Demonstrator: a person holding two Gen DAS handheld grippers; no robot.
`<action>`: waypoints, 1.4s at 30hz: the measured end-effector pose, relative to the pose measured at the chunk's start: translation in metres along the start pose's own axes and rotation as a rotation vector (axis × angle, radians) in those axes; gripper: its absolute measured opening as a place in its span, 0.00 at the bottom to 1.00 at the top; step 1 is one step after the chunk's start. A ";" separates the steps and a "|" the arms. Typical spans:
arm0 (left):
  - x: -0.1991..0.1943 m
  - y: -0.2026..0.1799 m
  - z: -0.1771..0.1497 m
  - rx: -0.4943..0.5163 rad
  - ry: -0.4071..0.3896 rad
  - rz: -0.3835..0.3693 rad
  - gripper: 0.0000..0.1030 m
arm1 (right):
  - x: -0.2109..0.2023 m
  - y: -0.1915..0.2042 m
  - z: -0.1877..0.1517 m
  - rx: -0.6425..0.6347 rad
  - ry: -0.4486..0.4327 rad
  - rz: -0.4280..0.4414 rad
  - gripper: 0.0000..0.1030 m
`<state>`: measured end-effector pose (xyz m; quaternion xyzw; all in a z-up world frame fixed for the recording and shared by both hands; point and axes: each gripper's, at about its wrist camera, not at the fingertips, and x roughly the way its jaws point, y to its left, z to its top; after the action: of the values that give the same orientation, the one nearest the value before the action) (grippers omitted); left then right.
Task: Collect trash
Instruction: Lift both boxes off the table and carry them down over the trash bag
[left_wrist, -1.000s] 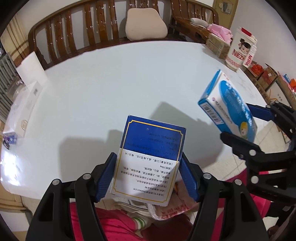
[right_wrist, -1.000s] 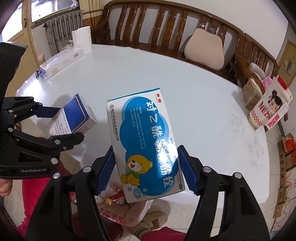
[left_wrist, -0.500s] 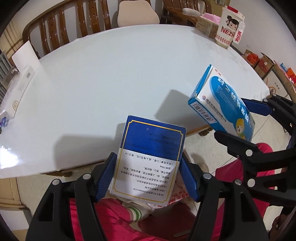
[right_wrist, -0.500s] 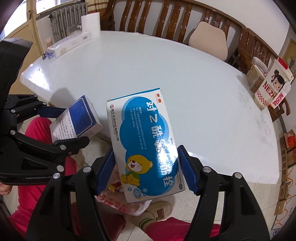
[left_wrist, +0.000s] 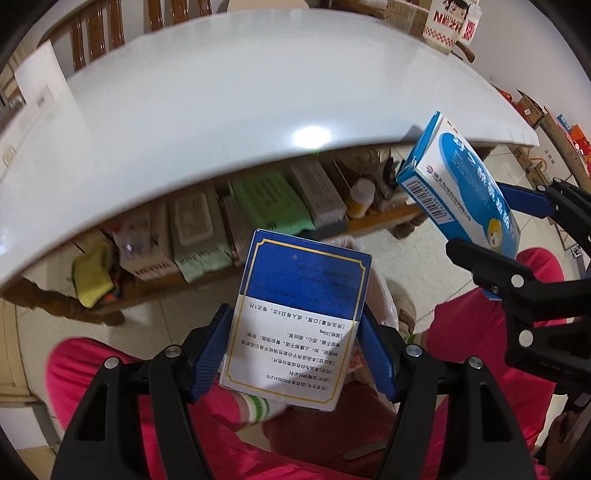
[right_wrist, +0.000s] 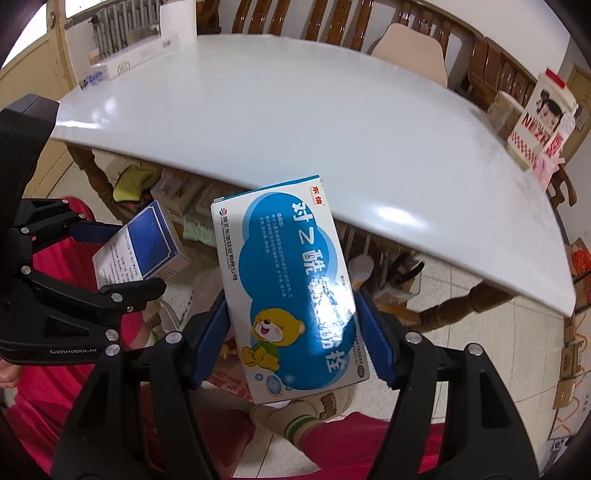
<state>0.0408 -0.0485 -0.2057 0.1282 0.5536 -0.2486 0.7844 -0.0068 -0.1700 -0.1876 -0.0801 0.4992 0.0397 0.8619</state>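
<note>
- Left gripper (left_wrist: 295, 343) sits low centre in the left wrist view, its blue pads clamped on the two long sides of the dark-blue box (left_wrist: 295, 325)
- That box points its long axis straight up the frame, away from the camera, blue end far and white printed end near
- Right gripper (right_wrist: 295, 332) matches it in the right wrist view, pads pressed to both flanks of the light-blue bear box (right_wrist: 291, 284), long axis running up and slightly left
- Both boxes hang clear of the white table (left_wrist: 221, 110), whose edge now arcs across the upper half of each frame; neither touches it
- The key relation: a thin plastic bag (right_wrist: 236, 384) with red print peeks out directly under the bear box, lower centre, between the person's pink trouser legs (right_wrist: 48, 387)
- In the left wrist view the same bag (left_wrist: 380, 295) shows only as a pale sliver at the dark-blue box's right edge
- Judging by that, both grippers are roughly above the bag; I cannot tell which is nearer, and the mouth is hidden
- Next move likely calls for lowering each box end-first, then letting the pads part
</note>
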 end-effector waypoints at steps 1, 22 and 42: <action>0.006 0.000 -0.004 -0.004 0.009 0.002 0.63 | 0.004 0.002 -0.004 0.005 0.007 0.003 0.64; 0.106 -0.005 -0.030 -0.021 0.211 -0.008 0.63 | 0.100 0.005 -0.057 0.156 0.188 0.042 0.64; 0.202 0.008 -0.028 -0.103 0.417 -0.010 0.63 | 0.183 -0.009 -0.077 0.251 0.327 0.033 0.64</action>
<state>0.0760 -0.0782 -0.4045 0.1340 0.7165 -0.1920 0.6571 0.0197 -0.1944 -0.3830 0.0307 0.6347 -0.0222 0.7718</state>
